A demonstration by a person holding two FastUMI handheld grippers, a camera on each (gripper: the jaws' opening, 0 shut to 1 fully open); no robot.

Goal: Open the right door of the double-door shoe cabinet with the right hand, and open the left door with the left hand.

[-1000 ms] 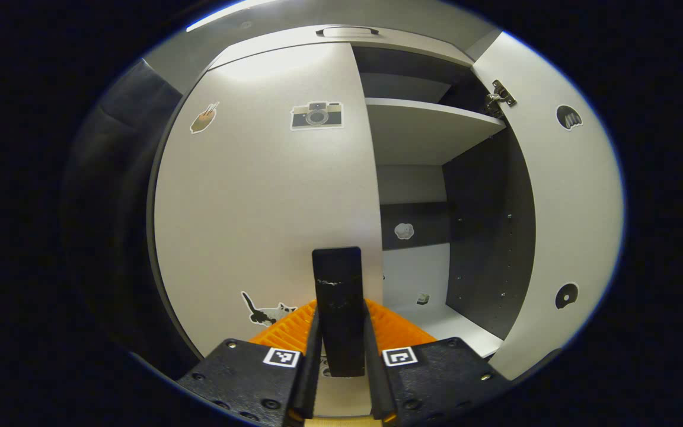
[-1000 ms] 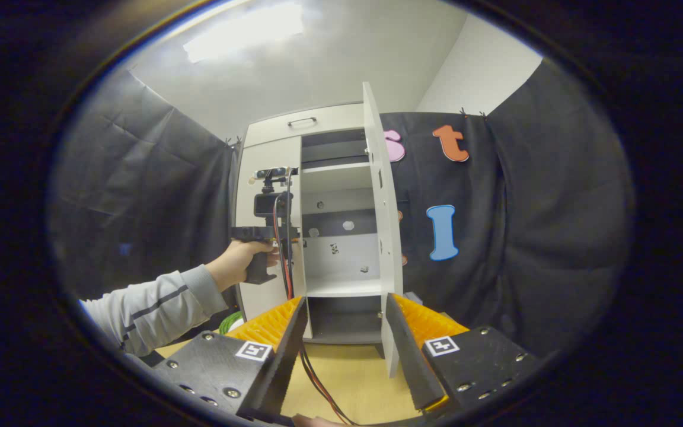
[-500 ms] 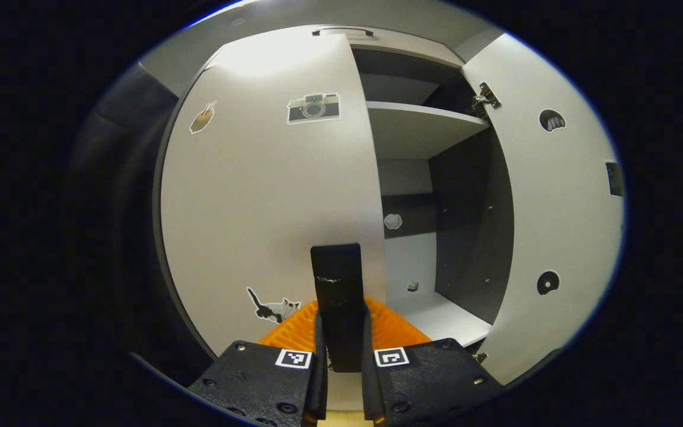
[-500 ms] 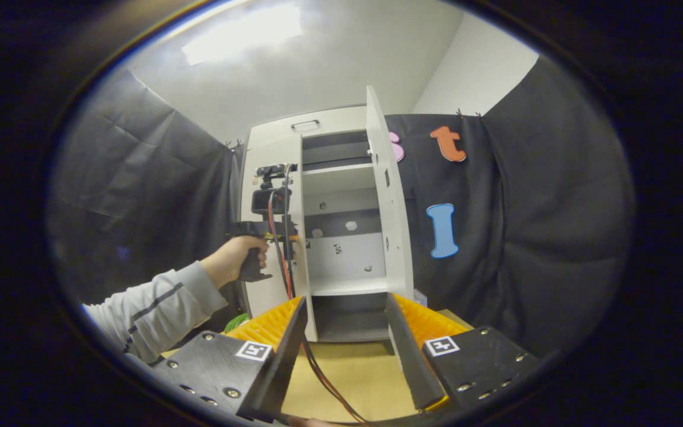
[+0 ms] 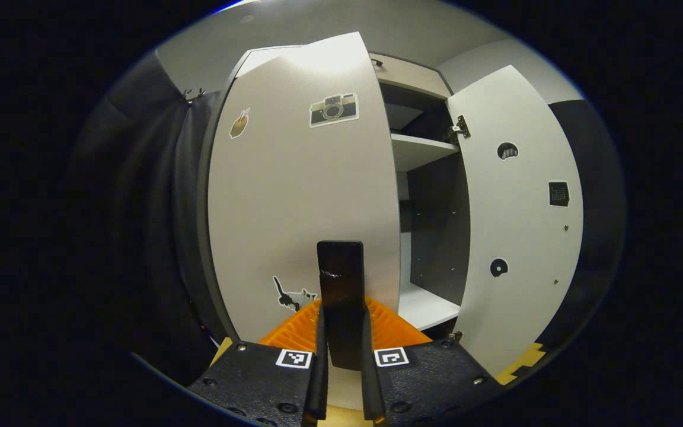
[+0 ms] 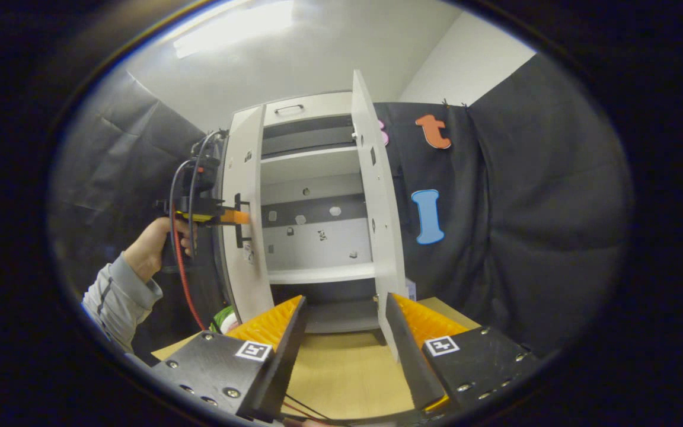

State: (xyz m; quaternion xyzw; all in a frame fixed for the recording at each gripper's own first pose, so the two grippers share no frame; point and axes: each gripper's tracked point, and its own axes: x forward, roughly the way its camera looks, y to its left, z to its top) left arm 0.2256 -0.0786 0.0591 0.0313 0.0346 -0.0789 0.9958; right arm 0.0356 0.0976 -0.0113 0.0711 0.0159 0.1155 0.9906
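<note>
Shoe cabinet [image 6: 318, 237] stands on the wooden table [image 6: 341, 373], both doors swung out. Left door [image 5: 300, 196] partly open; its dark handle [image 5: 340, 296] sits clamped between the fingers of the left gripper [image 5: 341, 356], at 12 o'clock from the gripper body in the left gripper view. Right door [image 6: 377, 225] stands edge-on, at 12 o'clock just above the right gripper [image 6: 341, 350], whose fingers are spread apart with nothing between them. In the right gripper view, a hand [image 6: 155, 243] at 9 o'clock holds the left gripper against the left door. Camera sticker [image 5: 334, 109] at the door's top, cat sticker [image 5: 294, 295] low down.
</note>
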